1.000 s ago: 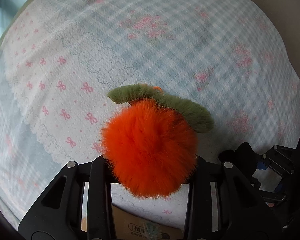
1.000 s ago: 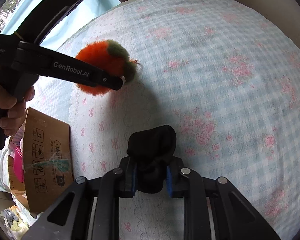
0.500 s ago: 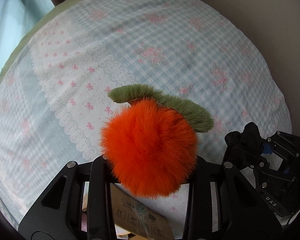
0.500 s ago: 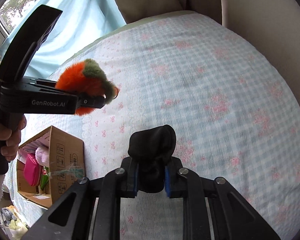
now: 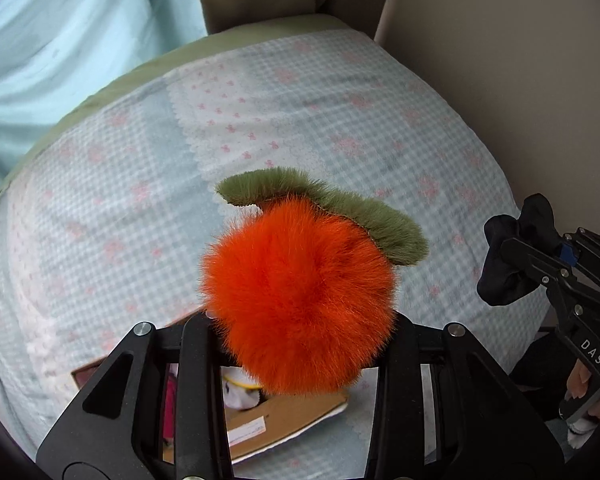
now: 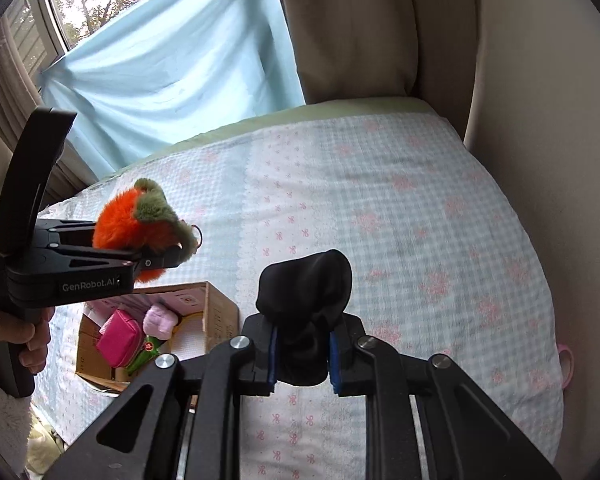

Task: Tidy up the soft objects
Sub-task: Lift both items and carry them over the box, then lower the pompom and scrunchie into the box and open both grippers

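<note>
A fluffy orange pom-pom (image 5: 300, 292) with a green furry leaf is squeezed between the pads of my left gripper (image 5: 300, 336), high above the bed. In the right wrist view the same orange pom-pom (image 6: 132, 228) shows at the left, in the left gripper (image 6: 156, 260). My right gripper (image 6: 302, 354) is shut on a rolled black sock (image 6: 306, 304), its blue pads pressing both sides. The black sock (image 5: 512, 256) and right gripper (image 5: 548, 256) also appear at the right edge of the left wrist view.
The bed (image 6: 420, 220) wears a blue checked cover with pink bows. An open cardboard box (image 6: 216, 312) at the bed's near left holds a pink pouch (image 6: 120, 338) and other soft items. A beige headboard (image 6: 540, 120), pale blue curtain (image 6: 172, 64) and a hand (image 6: 32, 340) surround it.
Both grippers have risen well above the bed with their loads still held. The cardboard box has come into fuller view below them, and the headboard and curtain now show.
</note>
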The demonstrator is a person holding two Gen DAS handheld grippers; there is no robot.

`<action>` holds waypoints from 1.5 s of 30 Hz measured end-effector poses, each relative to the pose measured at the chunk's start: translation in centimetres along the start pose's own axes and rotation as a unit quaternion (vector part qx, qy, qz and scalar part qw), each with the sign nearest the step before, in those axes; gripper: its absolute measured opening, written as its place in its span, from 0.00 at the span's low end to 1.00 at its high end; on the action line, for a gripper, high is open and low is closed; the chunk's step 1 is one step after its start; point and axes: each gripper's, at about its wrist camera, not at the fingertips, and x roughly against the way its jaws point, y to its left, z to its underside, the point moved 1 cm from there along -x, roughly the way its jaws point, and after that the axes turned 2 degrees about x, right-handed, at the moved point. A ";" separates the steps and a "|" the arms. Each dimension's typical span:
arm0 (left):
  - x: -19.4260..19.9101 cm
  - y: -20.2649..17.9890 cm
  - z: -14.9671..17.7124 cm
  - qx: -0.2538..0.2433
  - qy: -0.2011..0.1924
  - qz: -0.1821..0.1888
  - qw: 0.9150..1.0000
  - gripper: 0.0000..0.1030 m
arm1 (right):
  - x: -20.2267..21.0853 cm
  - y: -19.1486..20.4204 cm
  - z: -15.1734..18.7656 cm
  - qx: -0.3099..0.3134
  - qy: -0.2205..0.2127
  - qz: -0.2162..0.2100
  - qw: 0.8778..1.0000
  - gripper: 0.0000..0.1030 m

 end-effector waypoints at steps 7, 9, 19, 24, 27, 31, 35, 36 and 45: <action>7.4 5.8 4.1 0.058 -0.026 -0.017 0.998 0.30 | 3.5 6.7 -2.0 0.032 -0.010 -0.011 0.999 0.17; 8.7 7.7 5.5 0.071 -0.028 -0.025 0.997 0.30 | 3.5 8.9 -2.1 0.040 -0.006 -0.015 0.999 0.17; 8.4 15.1 13.1 0.092 0.015 -0.039 0.995 0.30 | -0.4 19.0 0.2 0.053 0.047 -0.043 0.997 0.17; 6.3 16.0 15.3 0.074 0.040 -0.019 0.996 0.30 | -3.7 22.2 2.0 0.062 0.093 -0.045 0.993 0.17; 4.5 16.2 16.1 0.065 0.060 -0.002 0.996 0.30 | -5.5 22.8 2.9 0.062 0.124 -0.039 0.990 0.17; 1.7 15.8 16.6 0.052 0.088 0.010 0.995 0.30 | -7.9 22.6 3.7 0.061 0.168 -0.026 0.984 0.17; -1.1 15.4 16.9 0.045 0.108 0.016 0.993 0.30 | -10.5 21.2 4.4 0.055 0.209 -0.017 0.976 0.17; -1.8 15.3 16.8 0.045 0.114 0.015 0.992 0.30 | -11.2 20.8 4.6 0.056 0.219 -0.016 0.974 0.17; -5.5 14.1 17.0 0.027 0.149 0.018 0.988 0.40 | -15.9 19.4 5.2 0.064 0.280 -0.015 0.958 0.21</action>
